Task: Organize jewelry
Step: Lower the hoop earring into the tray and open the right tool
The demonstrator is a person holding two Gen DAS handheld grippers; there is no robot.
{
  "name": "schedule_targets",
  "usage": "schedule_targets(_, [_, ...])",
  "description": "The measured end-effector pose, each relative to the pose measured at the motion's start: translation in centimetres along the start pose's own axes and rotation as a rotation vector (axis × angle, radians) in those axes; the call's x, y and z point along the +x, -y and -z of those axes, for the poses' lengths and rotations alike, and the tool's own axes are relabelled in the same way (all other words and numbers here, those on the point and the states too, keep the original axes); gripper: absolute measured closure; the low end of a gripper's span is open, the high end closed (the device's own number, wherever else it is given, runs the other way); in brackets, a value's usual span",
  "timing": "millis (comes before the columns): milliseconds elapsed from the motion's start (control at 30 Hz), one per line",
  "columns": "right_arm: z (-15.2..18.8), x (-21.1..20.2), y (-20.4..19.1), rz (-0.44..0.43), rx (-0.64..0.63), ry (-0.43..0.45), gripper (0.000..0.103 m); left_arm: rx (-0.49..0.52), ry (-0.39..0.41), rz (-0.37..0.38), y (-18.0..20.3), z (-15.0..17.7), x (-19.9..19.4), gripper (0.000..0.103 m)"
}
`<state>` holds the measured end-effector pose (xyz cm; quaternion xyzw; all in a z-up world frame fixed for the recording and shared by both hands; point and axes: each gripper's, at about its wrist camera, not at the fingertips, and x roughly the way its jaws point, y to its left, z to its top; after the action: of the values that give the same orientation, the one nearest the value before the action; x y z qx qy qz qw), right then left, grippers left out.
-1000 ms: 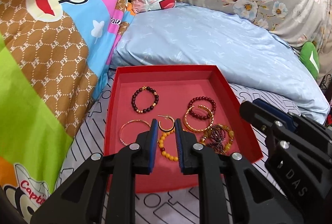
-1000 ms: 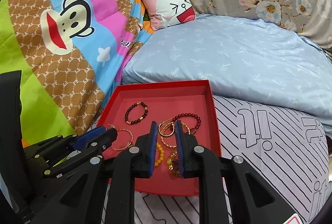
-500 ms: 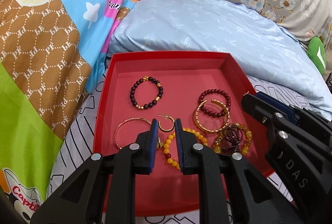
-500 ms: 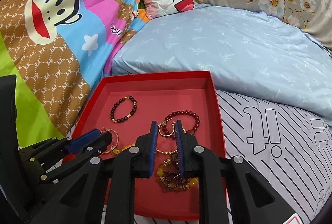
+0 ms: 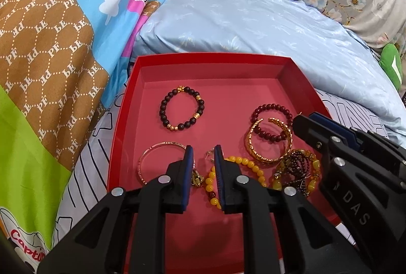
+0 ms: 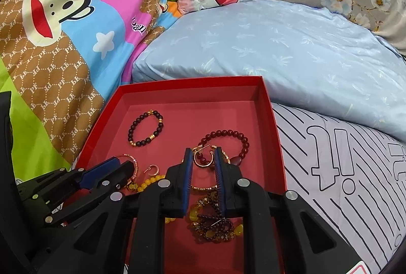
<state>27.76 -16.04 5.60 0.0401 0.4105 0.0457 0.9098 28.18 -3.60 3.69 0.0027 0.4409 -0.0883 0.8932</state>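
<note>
The tray (image 5: pixel 121 121) is red, the pillow (image 5: pixel 253 27) pale blue, and the bedsheet (image 6: pixel 342 159) lilac with black lines.

One shallow red cardboard tray (image 5: pixel 127 106). Four beaded bracelets ahead of the tongs: dark brown (image 5: pixel 181 108), maroon (image 5: pixel 272 111), yellow (image 5: pixel 243 164), tangled purple-amber (image 5: pixel 297 172). Two gold bangles (image 5: pixel 269 144), one gold hoop earring (image 6: pixel 152 170).

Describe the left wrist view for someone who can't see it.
A red tray on a bed holds beaded bracelets and gold bangles. The left gripper hovers over it, open and empty, above yellow beads. The right gripper reaches in from the right.
</note>
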Motion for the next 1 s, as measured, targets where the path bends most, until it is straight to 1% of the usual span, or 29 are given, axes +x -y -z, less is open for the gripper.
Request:
schedule_targets(233, [0.1,0.4,-0.3,0.007,-0.009,-0.001,0.086,0.002,-0.001,-0.010,-0.2,0.1,0.1,0.086])
schedule_targets(300, [0.1,0.5,-0.4,0.008,-0.010,-0.008,0.084,-0.001,-0.001,-0.016,-0.4,0.1,0.2,0.085])
schedule_targets(367, [0.1,0.6,-0.5,0.013,-0.010,-0.010,0.080,-0.006,-0.004,-0.021,-0.6,0.1,0.2,0.082])
schedule_targets(433, [0.1,0.6,-0.6,0.024,-0.010,-0.002,0.067,-0.009,0.000,-0.030,-0.7,0.1,0.2,0.074])
schedule_targets(500, [0.1,0.4,-0.6,0.041,-0.010,0.009,0.064,-0.008,0.009,-0.046,-0.8,0.1,0.0,0.072])
schedule_targets(567, [0.1,0.3,-0.4,0.031,0.002,0.009,0.062,-0.012,0.009,-0.055,-1.0,0.2,-0.1,0.066])
schedule_targets(633, [0.2,0.0,-0.3,0.025,0.011,0.014,0.055,-0.015,0.010,-0.061,-1.1,0.3,-0.2,0.061])
schedule_targets(833, [0.8,-1.1,-0.9,0.028,-0.011,0.026,0.054,-0.004,0.016,-0.058,-0.7,1.1,-1.0,0.060])
schedule_targets(1000, [1.6,-2.6,-1.0,0.030,-0.007,0.035,0.054,-0.011,0.027,-0.060,-0.7,2.0,-2.6,0.060])
